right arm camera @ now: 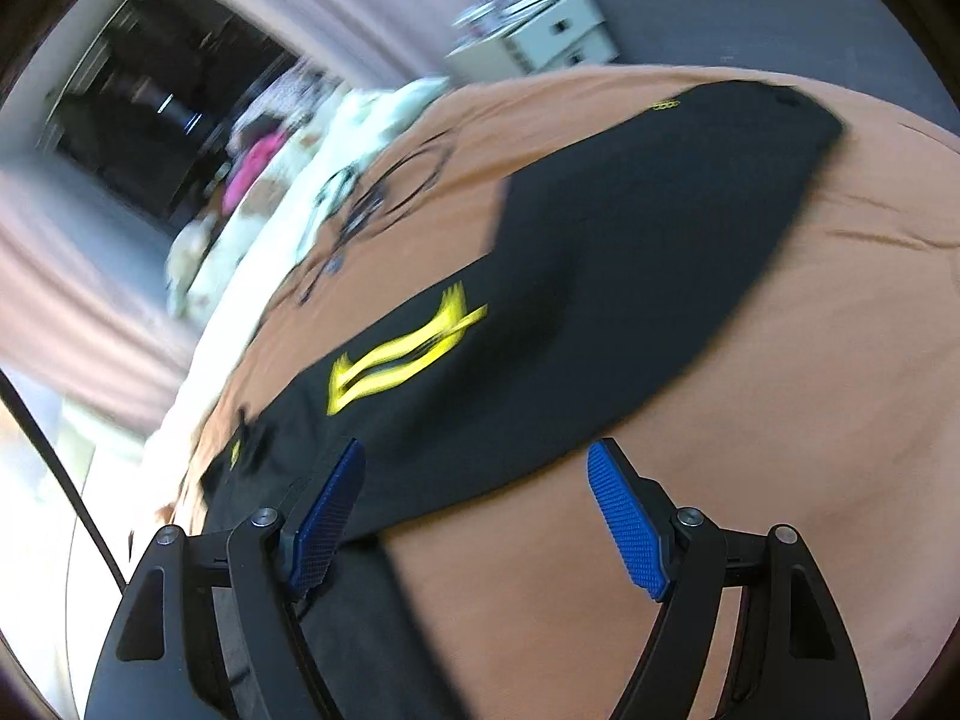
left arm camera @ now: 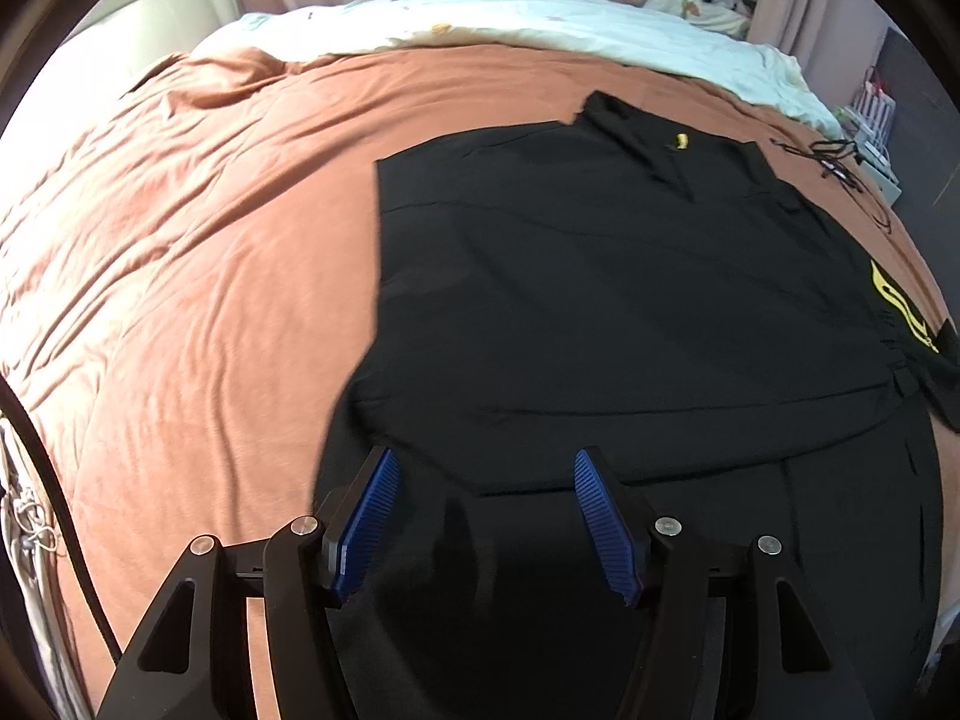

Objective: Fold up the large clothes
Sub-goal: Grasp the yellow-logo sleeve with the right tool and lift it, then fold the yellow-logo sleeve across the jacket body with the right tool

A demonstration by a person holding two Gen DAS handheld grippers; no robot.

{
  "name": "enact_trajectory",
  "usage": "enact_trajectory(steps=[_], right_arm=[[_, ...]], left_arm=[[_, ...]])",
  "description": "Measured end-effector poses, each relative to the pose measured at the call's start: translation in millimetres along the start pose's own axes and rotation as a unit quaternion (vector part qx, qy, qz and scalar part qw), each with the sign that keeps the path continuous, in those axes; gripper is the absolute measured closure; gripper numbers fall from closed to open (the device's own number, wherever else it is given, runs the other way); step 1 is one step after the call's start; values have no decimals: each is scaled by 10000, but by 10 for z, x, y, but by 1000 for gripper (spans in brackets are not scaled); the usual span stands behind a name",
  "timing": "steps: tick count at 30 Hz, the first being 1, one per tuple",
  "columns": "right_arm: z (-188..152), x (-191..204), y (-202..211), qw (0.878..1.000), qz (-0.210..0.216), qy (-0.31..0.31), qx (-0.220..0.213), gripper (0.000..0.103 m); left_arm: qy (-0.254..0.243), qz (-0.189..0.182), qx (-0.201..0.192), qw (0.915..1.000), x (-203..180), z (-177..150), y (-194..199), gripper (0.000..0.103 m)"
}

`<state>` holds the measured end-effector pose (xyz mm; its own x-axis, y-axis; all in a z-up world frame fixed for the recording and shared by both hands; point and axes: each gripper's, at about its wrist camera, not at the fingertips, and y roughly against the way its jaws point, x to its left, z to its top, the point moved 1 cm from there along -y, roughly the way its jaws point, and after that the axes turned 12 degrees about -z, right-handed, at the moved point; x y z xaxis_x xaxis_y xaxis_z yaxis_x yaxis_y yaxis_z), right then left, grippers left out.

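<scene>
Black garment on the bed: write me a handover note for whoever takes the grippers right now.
Left gripper: open, empty, over the near hem of the black garment.
Right gripper: open, empty, over the garment's edge beside the yellow logo.
The garment lies on the brown bedspread, one side already folded inward.
Left to do: fold the sleeve side in, then fold lengthwise.

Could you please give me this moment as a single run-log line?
black garment with yellow print: partly folded, flat on orange-brown quilted bedspread | left gripper: open, empty, over garment | right gripper: open, empty
</scene>
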<state>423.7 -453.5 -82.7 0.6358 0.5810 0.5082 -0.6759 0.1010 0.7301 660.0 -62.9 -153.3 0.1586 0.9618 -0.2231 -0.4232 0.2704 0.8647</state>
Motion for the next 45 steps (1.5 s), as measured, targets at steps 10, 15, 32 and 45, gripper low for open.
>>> enact_trajectory(steps=[10, 15, 32, 45], right_arm=[[49, -353, -314, 9968, -35, -737, 295, 44], [155, -554, -362, 9925, 140, -1186, 253, 62], [81, -241, 54, 9918, 895, -729, -545, 102], [-265, 927, 693, 9784, 1766, 713, -809, 102]], left_arm=[[-541, -190, 112, 9983, -759, 159, -257, 39], [-789, -258, 246, 9962, -1053, 197, -449, 39], [-1144, -857, 505, 9884, -1885, 281, -1007, 39], [-747, -750, 119, 9943, -1203, 350, -242, 39]])
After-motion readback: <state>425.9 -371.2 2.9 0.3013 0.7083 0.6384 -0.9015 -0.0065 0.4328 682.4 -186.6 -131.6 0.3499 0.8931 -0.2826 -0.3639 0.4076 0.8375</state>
